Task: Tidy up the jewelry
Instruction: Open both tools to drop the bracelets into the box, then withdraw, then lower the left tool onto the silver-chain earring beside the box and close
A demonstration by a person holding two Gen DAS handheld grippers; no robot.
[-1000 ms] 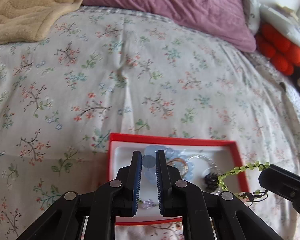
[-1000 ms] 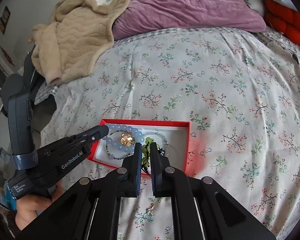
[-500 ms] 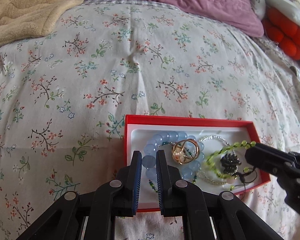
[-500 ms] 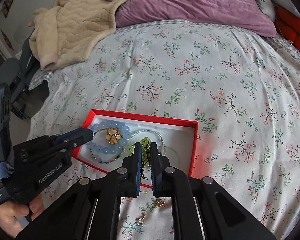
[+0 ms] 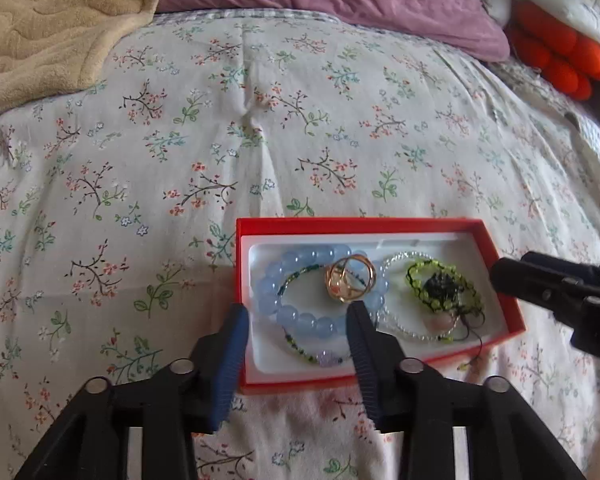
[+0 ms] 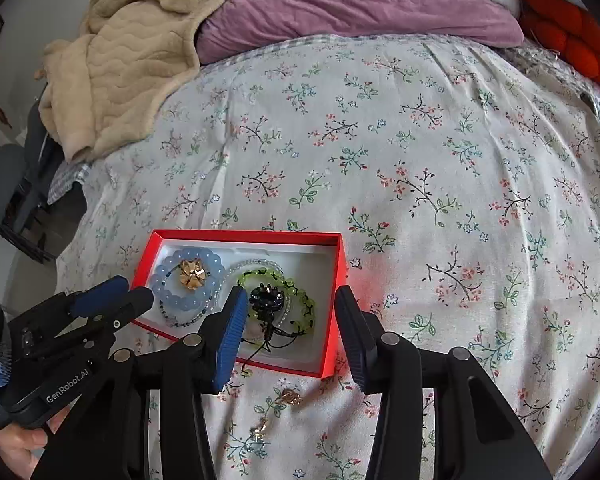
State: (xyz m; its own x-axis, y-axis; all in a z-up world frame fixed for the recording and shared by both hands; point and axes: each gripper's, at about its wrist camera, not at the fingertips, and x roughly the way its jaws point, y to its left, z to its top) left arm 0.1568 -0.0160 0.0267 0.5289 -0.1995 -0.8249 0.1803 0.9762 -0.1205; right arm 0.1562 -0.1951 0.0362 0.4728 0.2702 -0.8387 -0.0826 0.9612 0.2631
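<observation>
Both grippers were spread wide over the red box (image 5: 380,226), neither grasping anything. The box lay on the flowered bedspread (image 5: 300,120), toward the bed's near edge, with its white liner showing.

The left gripper (image 5: 296,312) hovered released above the box's near left corner; its left finger (image 5: 230,356) stood outside the left wall, its right finger over the liner. Between them lay the blue bead bracelet (image 5: 276,292) in the left half of the box, with a gold ring piece (image 5: 350,278) resting on it and a thin green-beaded strand (image 5: 300,350) inside and below its loop.

The right gripper (image 6: 290,300) was released above the box's right half. Between its fingers lay the green bead bracelet (image 6: 306,312) with a dark charm (image 6: 265,300) and a black cord running over the near wall. A clear bead bracelet (image 5: 400,324) circled the green one.

On the bedspread just outside the near wall lay two small gold pieces (image 6: 290,397), under the right gripper.

A beige blanket (image 6: 120,80) and a purple pillow (image 6: 360,4) sat at the far end of the bed.
</observation>
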